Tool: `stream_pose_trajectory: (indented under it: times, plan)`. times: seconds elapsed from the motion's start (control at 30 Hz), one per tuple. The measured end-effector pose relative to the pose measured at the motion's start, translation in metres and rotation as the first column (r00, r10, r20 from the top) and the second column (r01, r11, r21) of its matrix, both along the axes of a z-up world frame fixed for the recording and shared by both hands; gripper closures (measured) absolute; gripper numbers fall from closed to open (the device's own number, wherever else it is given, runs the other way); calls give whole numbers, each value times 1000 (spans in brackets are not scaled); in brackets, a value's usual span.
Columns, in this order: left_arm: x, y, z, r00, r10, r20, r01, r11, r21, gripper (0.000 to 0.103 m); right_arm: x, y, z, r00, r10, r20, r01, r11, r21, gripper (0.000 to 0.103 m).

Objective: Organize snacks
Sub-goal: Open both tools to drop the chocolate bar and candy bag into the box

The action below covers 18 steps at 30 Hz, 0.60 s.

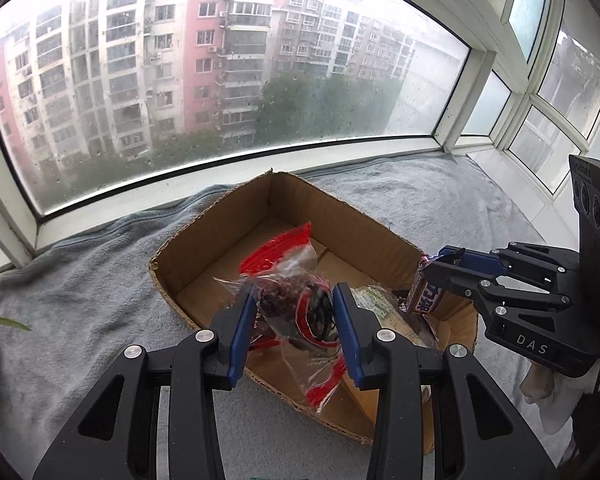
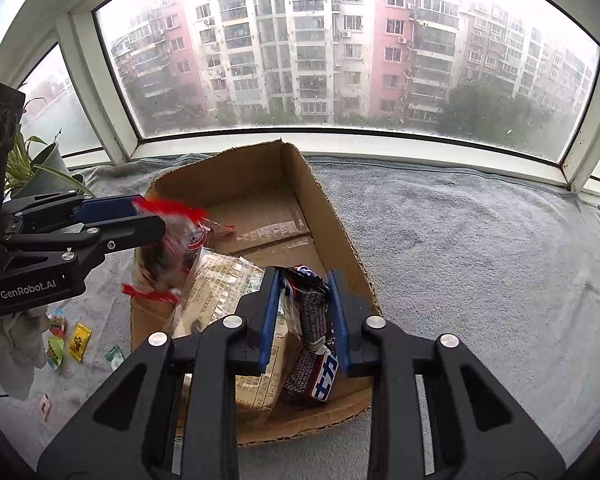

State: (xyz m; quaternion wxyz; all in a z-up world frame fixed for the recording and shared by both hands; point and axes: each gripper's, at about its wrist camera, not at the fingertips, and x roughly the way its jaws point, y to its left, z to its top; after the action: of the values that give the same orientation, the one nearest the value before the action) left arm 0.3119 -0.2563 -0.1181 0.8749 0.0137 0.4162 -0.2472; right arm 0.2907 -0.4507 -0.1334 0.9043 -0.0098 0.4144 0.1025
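An open cardboard box [image 1: 204,256] [image 2: 328,200] lies on a grey towel by the window. My left gripper [image 1: 294,316] [image 2: 156,220] is shut on a clear red-edged bag of dark snacks [image 1: 288,292] [image 2: 168,248], held over the box's near-left part. My right gripper [image 2: 304,320] [image 1: 434,264] is shut on a brown chocolate bar with blue-white lettering [image 2: 312,340] [image 1: 424,300], held over the box's right end. A flat pale printed packet [image 2: 224,292] [image 1: 384,304] lies in the box under both.
Several small candy packets [image 2: 78,340] lie on the towel [image 2: 480,260] left of the box. A potted plant [image 2: 36,164] stands at the far left. The window frame [image 1: 340,152] runs right behind the box.
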Motion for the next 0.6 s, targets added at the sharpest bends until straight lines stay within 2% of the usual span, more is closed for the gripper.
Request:
stream_pose_trajectory:
  times: [0.03, 0.07, 0.1, 0.13, 0.33, 0.47, 0.6]
  plan:
    - [-1, -1, 1, 1000, -1, 2, 1, 1000, 0, 65, -1, 0, 1, 1000, -5, 8, 5, 1000, -3, 61]
    - [-1, -1, 2, 1000, -3, 2, 3, 1000, 5, 64, -2, 0, 3, 1000, -9, 14, 9, 1000, -2, 46]
    - [-1, -2, 3, 1000, -2, 2, 1, 1000, 10, 61, -3, 0, 5, 1000, -9, 22, 9, 1000, -1, 39]
    - [-1, -2, 4, 1000, 3, 3, -3, 1000, 13, 52, -4, 0, 6, 1000, -8, 29, 8, 1000, 0, 32]
    - [-2, 1, 8, 1000, 14, 12, -14, 1000, 11, 51, -8, 1, 13, 999, -9, 35, 9, 1000, -2, 30]
    - [-4, 4, 12, 1000, 18, 13, -18, 1000, 6, 51, -13, 2, 20, 999, -16, 46, 16, 1000, 7, 23]
    - [-10, 10, 19, 999, 24, 28, -24, 1000, 4, 50, -22, 5, 31, 998, -20, 59, 20, 1000, 9, 23]
